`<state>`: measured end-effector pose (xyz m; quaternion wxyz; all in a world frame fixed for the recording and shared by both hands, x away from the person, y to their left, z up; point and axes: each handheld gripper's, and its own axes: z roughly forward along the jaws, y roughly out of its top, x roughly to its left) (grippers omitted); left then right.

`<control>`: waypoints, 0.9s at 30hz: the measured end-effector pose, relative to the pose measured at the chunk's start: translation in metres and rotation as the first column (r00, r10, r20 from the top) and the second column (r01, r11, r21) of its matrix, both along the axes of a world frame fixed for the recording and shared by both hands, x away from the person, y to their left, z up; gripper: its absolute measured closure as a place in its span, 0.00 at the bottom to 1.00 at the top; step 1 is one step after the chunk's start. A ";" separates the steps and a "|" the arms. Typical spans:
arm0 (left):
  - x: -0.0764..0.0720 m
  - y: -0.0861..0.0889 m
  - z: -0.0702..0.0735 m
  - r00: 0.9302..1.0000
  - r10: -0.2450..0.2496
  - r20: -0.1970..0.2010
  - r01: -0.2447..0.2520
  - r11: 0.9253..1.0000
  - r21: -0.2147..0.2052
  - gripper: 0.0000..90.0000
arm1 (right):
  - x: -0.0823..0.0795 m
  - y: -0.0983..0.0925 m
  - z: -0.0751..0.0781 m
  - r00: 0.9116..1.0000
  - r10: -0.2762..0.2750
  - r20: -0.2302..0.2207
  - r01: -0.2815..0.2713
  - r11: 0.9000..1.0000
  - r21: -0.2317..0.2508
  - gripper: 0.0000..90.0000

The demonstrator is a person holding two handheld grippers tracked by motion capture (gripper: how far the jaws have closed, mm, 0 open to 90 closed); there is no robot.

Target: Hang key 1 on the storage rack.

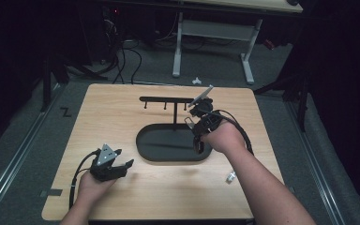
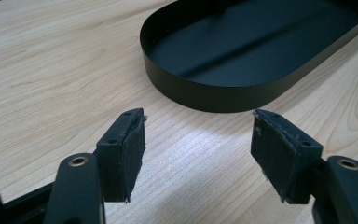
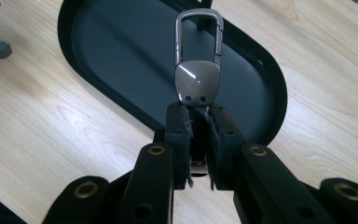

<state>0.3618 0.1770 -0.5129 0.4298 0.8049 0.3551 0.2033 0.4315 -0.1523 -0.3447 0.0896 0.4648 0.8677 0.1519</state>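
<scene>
A metal carabiner key clip sticks out from between the pads of my right gripper, which is shut on its lower end. In the high view the right gripper holds the clip over the right part of the black oval tray, close to the post of the black hook rack that rises from the tray. My left gripper rests low on the table, left of the tray, and stands open with nothing between its jaws. In the left gripper view the left gripper faces the tray wall.
A small white and metal piece lies on the wooden table near my right forearm. Beyond the table's far edge are a desk frame and floor cables.
</scene>
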 end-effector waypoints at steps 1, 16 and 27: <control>0.000 0.000 0.000 1.000 0.000 0.000 0.000 1.000 0.000 0.40 | 0.001 0.001 0.000 1.000 -0.001 0.001 0.001 1.000 -0.003 0.89; 0.000 0.000 0.000 1.000 -0.003 -0.003 0.003 1.000 -0.001 0.40 | 0.009 0.005 0.019 0.999 -0.013 0.037 0.012 1.000 0.020 0.89; 0.000 0.000 0.000 1.000 -0.005 -0.005 0.005 1.000 0.003 0.40 | 0.018 0.006 0.021 0.999 -0.032 0.041 0.031 0.999 0.017 0.89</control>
